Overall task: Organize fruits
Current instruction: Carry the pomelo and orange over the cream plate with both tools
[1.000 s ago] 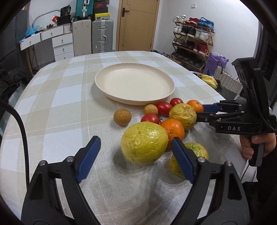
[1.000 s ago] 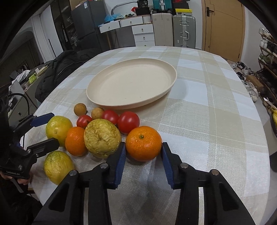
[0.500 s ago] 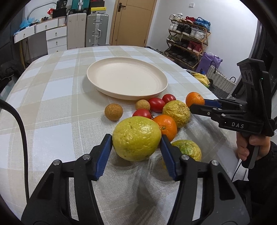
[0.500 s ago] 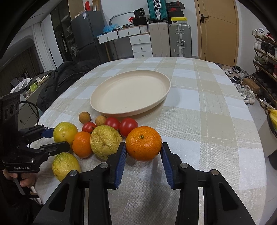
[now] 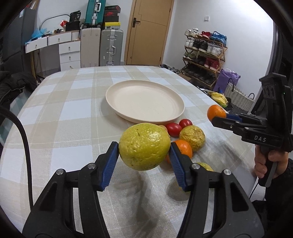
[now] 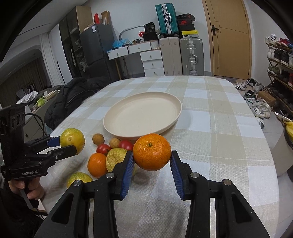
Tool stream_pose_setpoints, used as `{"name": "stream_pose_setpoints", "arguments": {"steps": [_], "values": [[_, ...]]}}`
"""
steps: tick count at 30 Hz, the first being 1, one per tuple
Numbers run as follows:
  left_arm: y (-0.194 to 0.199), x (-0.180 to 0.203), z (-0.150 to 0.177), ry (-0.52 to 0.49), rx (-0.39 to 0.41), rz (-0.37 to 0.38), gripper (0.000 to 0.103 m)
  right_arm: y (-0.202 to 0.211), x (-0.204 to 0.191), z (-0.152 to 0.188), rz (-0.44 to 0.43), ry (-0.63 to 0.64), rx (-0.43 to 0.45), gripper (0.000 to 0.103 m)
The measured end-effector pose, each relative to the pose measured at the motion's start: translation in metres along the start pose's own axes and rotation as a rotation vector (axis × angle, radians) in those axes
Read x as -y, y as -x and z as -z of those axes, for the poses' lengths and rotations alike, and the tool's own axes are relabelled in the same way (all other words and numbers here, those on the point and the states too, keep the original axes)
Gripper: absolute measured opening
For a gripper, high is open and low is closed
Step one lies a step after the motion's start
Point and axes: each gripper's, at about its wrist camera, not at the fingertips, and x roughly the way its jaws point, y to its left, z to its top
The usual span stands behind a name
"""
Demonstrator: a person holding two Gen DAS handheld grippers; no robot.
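Both fruits have left the tabletop [image 5: 73, 113]: left tool [image 5: 143, 149] clamps the firm green-yellow citrus [image 5: 144, 146] at its widest girth, right tool [image 6: 151, 159] the lighter mandarin [image 6: 152, 152].

White walls [image 5: 192, 16], wooden door [image 5: 148, 31] (shut), shoe rack [image 5: 203, 55].

Black left tongs [image 5: 143, 159]; blue ribbed pads [image 5: 109, 165]; silver screws; black cable [image 5: 25, 146].

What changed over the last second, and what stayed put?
The left gripper closed on the yellow-green fruit and lifted it off the tablecloth. The right gripper, already clamping the orange, raised it too. The plate and remaining fruit stayed put.
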Motion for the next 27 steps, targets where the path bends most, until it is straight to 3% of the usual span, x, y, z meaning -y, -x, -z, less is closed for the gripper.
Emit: {"name": "stream_pose_setpoints", "arguments": {"steps": [11, 27], "values": [[0.013, 0.009, -0.024, -0.018, 0.076, -0.038, 0.053, 0.002, -0.009, -0.013, -0.021, 0.019, 0.026, 0.041], [0.01, 0.02, -0.049, -0.029, 0.118, -0.075, 0.054, -0.004, -0.02, -0.036, -0.038, 0.049, 0.042, 0.041]]}}
